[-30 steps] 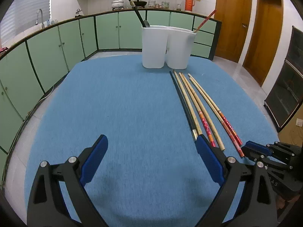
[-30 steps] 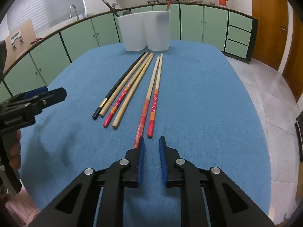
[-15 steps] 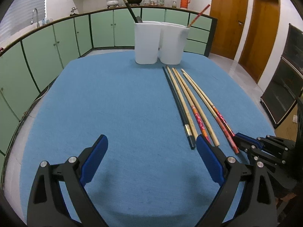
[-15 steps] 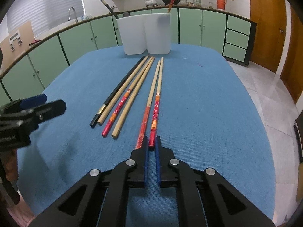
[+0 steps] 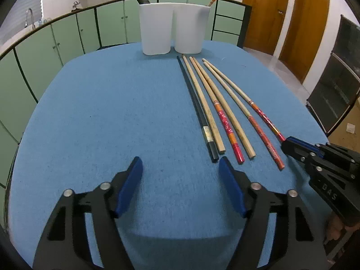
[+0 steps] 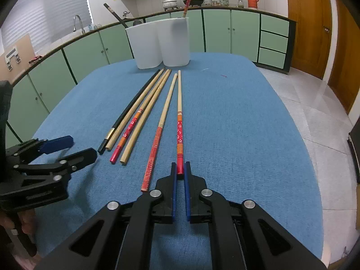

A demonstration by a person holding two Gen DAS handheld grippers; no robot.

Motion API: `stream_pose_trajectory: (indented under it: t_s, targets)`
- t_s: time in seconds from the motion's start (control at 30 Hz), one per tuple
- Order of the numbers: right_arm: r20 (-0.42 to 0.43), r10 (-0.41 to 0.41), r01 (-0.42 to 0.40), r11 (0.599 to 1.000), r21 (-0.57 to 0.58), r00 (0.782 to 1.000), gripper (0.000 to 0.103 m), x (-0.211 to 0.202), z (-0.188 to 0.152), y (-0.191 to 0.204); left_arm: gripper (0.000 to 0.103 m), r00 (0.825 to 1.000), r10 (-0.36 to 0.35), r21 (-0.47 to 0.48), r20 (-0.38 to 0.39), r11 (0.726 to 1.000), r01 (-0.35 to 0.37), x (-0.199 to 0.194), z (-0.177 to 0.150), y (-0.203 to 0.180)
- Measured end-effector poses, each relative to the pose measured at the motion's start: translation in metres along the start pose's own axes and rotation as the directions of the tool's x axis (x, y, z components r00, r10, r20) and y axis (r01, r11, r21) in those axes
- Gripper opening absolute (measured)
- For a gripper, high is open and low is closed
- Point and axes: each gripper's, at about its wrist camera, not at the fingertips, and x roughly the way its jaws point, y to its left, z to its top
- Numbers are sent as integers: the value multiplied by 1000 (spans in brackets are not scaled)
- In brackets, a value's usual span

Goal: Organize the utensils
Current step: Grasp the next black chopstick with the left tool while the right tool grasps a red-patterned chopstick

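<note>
On the blue table point(image 5: 90, 117), the white holder point(image 5: 173, 29) at the far edge has two sticks in, six chopsticks point(image 5: 216, 112) remain; the right gripper point(image 6: 179, 171) pinches one's red end, the left gripper point(image 5: 180, 175), empty, is closing.

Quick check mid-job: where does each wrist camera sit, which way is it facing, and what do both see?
Left wrist: behind the left gripper, jaws closing on nothing, facing the white holders; right gripper at right edge.
Right wrist: behind the right gripper, shut on the rightmost red-ended chopstick; left gripper, fingers at left.
Shared: blue table, six chopsticks, holders.
</note>
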Motion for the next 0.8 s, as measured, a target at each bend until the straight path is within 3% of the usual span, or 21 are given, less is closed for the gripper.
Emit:
stream_pose_trajectory:
  t_s: [0.27,0.43,0.5,0.8]
  targets:
    - [3,21,-21,1000,18,1000,6,0,-1,-4,55,1000,-17,7,-6,1000,17,6,5,-14]
    - [5,32,-32,999,28,999,6,0,-2,-6,28,1000,-16,11,4,1000,16,8,7,-18]
    - [6,34,-34,999,29,999,6,-1,-2,-6,10,999,-34,25,9,999,34,7,6,-21]
    - [2,41,-41,998,38,999,6,0,-2,-8,8,999,-33,18,7,999,33,8,6,-28]
